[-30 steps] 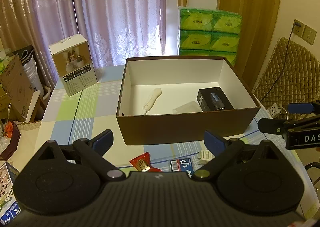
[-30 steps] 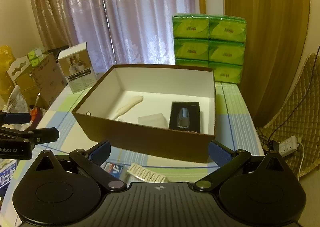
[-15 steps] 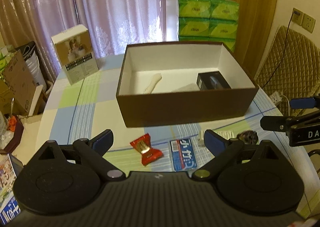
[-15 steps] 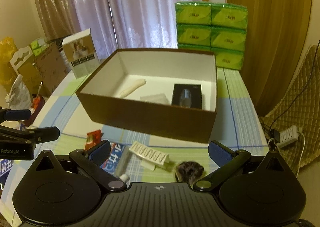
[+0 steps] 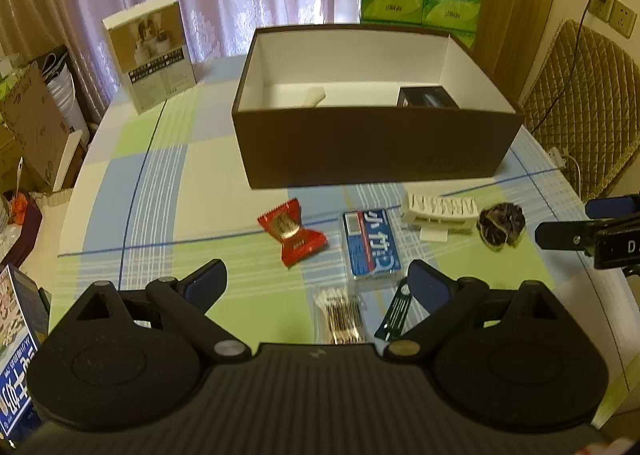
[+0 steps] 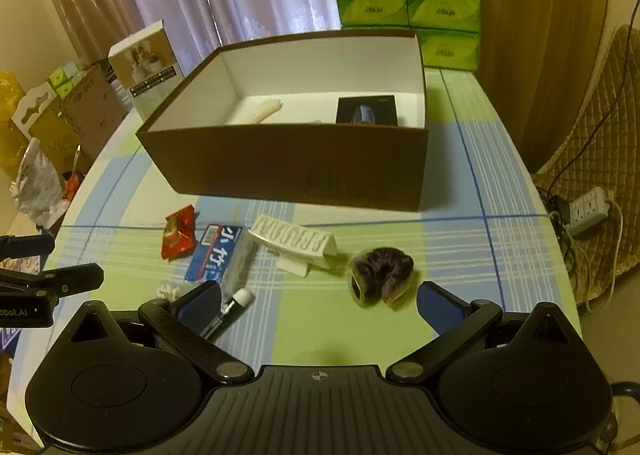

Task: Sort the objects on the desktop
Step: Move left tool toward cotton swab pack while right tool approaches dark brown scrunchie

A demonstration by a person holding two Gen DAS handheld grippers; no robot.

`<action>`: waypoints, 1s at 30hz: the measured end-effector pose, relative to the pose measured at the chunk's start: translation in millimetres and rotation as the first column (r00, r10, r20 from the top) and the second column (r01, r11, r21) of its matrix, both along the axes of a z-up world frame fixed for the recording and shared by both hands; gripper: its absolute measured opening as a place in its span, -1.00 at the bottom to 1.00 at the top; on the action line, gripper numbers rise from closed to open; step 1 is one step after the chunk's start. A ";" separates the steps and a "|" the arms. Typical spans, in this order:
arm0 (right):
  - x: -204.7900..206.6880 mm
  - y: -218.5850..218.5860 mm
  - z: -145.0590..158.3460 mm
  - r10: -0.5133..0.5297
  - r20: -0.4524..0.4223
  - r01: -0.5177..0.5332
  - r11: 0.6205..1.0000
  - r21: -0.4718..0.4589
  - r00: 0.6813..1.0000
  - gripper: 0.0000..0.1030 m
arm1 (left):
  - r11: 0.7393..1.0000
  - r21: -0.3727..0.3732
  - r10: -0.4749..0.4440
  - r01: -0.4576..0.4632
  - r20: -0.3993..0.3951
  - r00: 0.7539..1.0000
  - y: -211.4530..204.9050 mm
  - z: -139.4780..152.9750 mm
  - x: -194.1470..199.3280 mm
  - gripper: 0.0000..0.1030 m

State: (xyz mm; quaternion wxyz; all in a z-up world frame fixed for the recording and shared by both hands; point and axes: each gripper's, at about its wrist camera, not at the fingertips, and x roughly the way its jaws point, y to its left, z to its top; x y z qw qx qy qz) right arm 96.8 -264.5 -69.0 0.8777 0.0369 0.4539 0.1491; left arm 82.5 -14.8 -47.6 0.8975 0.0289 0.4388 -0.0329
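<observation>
Right wrist view shows my right gripper [image 6: 318,305] spread wide and empty over the dark scrunchie [image 6: 380,273] low in the frame — my left gripper [image 5: 318,281] equally agape — so closing off-centre could shove it into the white clip [image 6: 294,245] below the brown box [image 6: 288,163].

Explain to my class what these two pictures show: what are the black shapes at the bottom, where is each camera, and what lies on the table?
Each picture comes from a camera fixed on a hand-held gripper, looking forward along its jaws. The black shapes are the grippers: the left gripper and the right gripper. Both stand open and hold nothing. Each also appears at the edge of the other's picture. On the checked tablecloth stands a brown box holding a black packet and a pale stick-like thing. In front of it lie a red sweet wrapper, a blue packet, a white ribbed clip, a dark hair tie and cotton swabs.
</observation>
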 end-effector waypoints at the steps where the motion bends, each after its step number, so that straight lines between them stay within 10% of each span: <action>1: -1.0 -0.8 -0.7 0.000 0.000 0.000 1.000 0.001 1.000 0.96 | 1.000 0.000 0.000 0.000 -0.007 1.000 0.2 -2.1 -1.1 0.85; 30: -12.0 -4.7 -55.1 0.047 -0.032 -0.049 0.996 -0.076 0.998 0.96 | 1.000 0.019 -0.002 0.005 -0.140 0.990 -3.8 -63.5 -3.8 0.84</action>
